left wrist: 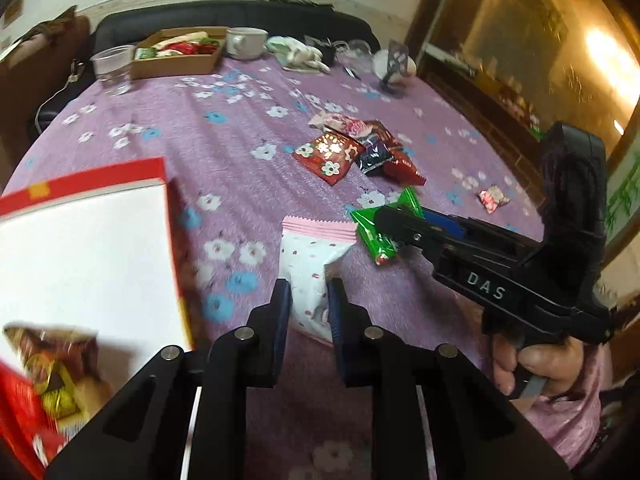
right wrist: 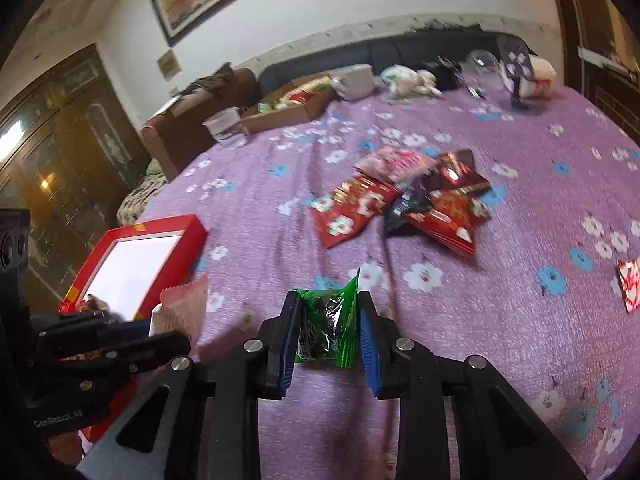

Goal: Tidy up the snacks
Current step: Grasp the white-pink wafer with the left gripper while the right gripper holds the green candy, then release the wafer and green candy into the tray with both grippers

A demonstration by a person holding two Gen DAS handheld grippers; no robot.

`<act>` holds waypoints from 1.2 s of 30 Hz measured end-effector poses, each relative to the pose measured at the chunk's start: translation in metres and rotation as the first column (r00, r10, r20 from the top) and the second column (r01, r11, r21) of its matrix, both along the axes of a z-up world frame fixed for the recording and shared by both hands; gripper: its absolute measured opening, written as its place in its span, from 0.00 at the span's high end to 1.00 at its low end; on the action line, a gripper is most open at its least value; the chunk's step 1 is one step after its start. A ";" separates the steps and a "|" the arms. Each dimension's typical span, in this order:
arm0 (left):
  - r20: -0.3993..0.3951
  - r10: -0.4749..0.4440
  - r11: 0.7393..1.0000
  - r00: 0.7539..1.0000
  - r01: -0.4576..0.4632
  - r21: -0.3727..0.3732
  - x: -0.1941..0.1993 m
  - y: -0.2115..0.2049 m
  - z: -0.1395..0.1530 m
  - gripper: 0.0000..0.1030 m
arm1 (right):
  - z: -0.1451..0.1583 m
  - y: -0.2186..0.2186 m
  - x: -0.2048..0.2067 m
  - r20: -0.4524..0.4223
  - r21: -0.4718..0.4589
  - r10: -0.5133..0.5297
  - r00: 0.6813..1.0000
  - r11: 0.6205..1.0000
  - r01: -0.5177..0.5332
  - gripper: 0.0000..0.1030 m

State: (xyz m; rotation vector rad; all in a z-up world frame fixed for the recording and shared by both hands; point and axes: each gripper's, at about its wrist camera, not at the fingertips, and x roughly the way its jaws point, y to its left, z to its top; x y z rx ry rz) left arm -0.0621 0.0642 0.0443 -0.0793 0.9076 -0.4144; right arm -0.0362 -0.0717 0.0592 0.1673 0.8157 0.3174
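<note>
Left gripper (left wrist: 308, 312) is clamped on a white, pink-dotted snack packet (left wrist: 310, 272); right gripper (right wrist: 330, 334) is pinched shut on a green snack packet (right wrist: 328, 320). Both packets are held over a purple flowered tablecloth (left wrist: 224, 148). At 9 o'clock from the left gripper, a red-rimmed box (left wrist: 92, 240) with a white floor is seen, a few wrapped snacks (left wrist: 56, 372) inside. At 12 o'clock, a loose heap of red and dark packets (left wrist: 356, 152) is spread. At the far edge, a cardboard tray (left wrist: 176, 54), a clear cup (left wrist: 112, 66) and a mug (left wrist: 246, 42) are ranged.
</note>
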 end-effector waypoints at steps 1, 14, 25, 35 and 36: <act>0.015 0.008 1.000 1.000 -0.008 -0.002 -0.006 0.003 0.002 0.84 | 0.002 0.004 -0.003 0.017 0.003 0.021 1.000 1.000 -0.021 0.73; 0.135 0.042 0.999 0.990 -0.040 -0.022 -0.062 0.047 0.026 0.84 | 0.023 0.049 -0.034 0.099 0.086 0.131 0.986 0.987 -0.139 0.73; 0.165 0.230 0.973 0.959 -0.222 -0.068 -0.075 0.129 0.034 0.84 | 0.031 0.152 -0.048 0.101 0.044 0.313 0.944 0.947 -0.319 0.73; 0.174 0.333 0.943 0.927 -0.332 -0.036 -0.055 0.170 0.030 0.84 | 0.041 0.224 -0.028 0.101 0.053 0.362 0.927 0.928 -0.369 0.73; 0.174 0.338 0.941 0.925 -0.339 -0.029 -0.055 0.173 0.029 0.84 | 0.040 0.228 -0.027 0.097 0.046 0.349 0.932 0.934 -0.355 0.73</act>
